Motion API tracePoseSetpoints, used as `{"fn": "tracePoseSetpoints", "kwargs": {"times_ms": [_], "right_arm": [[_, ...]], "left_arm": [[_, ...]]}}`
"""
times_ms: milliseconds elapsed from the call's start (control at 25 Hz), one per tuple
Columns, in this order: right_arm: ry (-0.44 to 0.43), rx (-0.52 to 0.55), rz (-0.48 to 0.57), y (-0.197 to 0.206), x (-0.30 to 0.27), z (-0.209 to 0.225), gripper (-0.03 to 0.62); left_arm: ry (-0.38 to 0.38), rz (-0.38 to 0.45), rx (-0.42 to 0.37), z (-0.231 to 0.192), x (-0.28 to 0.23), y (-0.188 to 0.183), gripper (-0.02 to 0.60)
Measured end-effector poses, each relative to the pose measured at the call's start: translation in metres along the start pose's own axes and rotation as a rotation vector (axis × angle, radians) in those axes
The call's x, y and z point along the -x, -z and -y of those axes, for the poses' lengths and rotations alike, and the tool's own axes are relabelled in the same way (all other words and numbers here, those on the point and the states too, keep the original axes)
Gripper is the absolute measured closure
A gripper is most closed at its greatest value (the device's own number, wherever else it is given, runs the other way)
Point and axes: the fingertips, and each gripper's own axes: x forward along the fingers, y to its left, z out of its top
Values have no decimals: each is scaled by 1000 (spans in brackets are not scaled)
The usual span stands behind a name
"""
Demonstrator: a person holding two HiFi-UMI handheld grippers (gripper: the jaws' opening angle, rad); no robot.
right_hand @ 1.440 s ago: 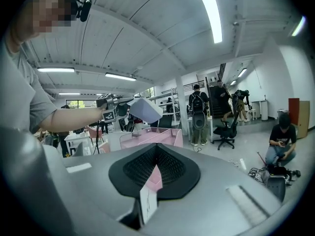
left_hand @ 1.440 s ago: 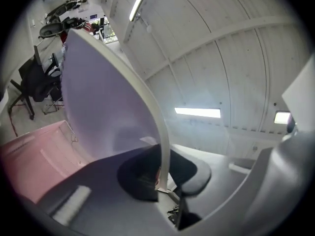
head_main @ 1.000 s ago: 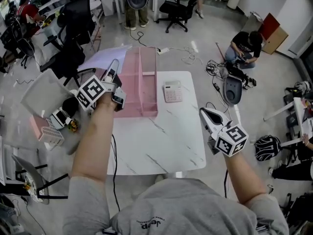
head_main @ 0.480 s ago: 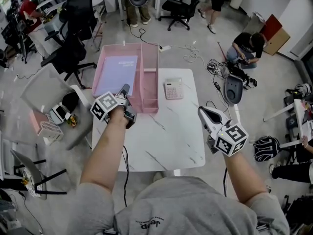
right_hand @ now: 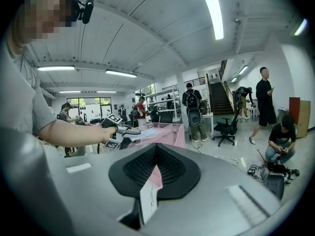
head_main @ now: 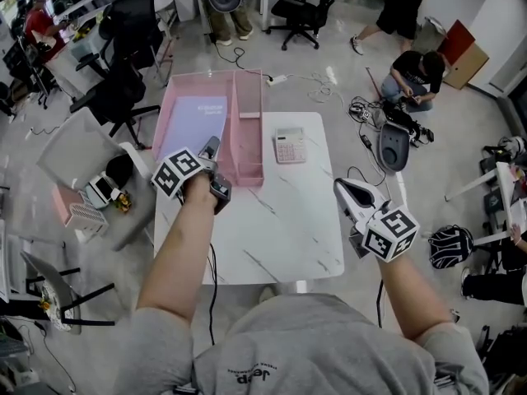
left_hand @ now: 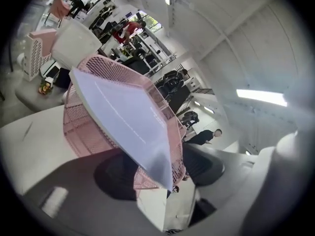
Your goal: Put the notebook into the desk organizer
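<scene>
Seemingly the job is all but done: on the white table (head_main: 280, 245), the pink mesh desk organizer (head_main: 250, 151) sits at the upper centre-left of the head view, and the notebook (head_main: 196, 122) lies flat in its wide left compartment. What is left, I judge, is only to draw clear. The left gripper (head_main: 212, 145) reaches up from lower left to the organizer's near edge, forearm stretched out. Its jaws have just been opening and stand apart, with the notebook's near corner between them (not pinched, as far as its own view shows). The right gripper (head_main: 344, 189) hovers at the table's right edge, jaws together on nothing.
</scene>
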Motion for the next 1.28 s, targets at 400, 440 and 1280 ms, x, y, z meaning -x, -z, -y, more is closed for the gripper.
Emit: {"fn": "tracePoseSetpoints", "kwargs": {"times_ms": [400,440,1280], "right_arm": [[-23,-10,2,1,7,1,592],[-24,-13,1,2,7,1,592],[-46,-25,32,3,14,-8,592]], "left_arm": [[-221,-193,-381,6,2,22,95],[-238,-217,-426,5,2,26,83],[28,-301,-680,3,63,125,63]]}}
